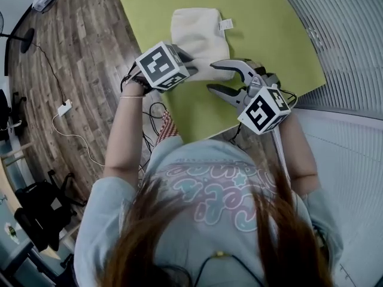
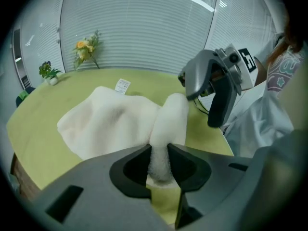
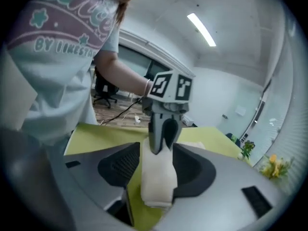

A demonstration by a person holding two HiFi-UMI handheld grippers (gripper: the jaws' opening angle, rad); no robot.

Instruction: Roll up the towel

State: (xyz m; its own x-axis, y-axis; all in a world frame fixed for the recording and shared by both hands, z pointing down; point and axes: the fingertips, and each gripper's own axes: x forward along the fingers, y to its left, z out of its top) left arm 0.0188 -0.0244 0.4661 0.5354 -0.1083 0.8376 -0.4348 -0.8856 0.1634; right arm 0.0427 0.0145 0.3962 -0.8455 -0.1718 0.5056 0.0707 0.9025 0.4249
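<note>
A cream towel [image 1: 197, 31] with a white label [image 1: 225, 24] lies on the green table [image 1: 263, 23]; its near edge is rolled into a thick fold. My left gripper [image 1: 192, 63] sits at that fold's left end. In the left gripper view the left gripper [image 2: 158, 153] is shut on the rolled fold [image 2: 166, 124], which rises between the pads. My right gripper [image 1: 213, 77] is at the fold's right end with its jaws spread. In the right gripper view the roll [image 3: 156, 177] lies between the right gripper's [image 3: 155, 160] jaws with a gap on the left side.
The table's near edge runs just under both grippers. Wooden floor with cables and a power strip [image 1: 64, 107] lies to the left. Window blinds [image 1: 347, 34] close the right side. Small potted plants [image 2: 48, 72] and flowers [image 2: 85, 48] stand at the table's far edge.
</note>
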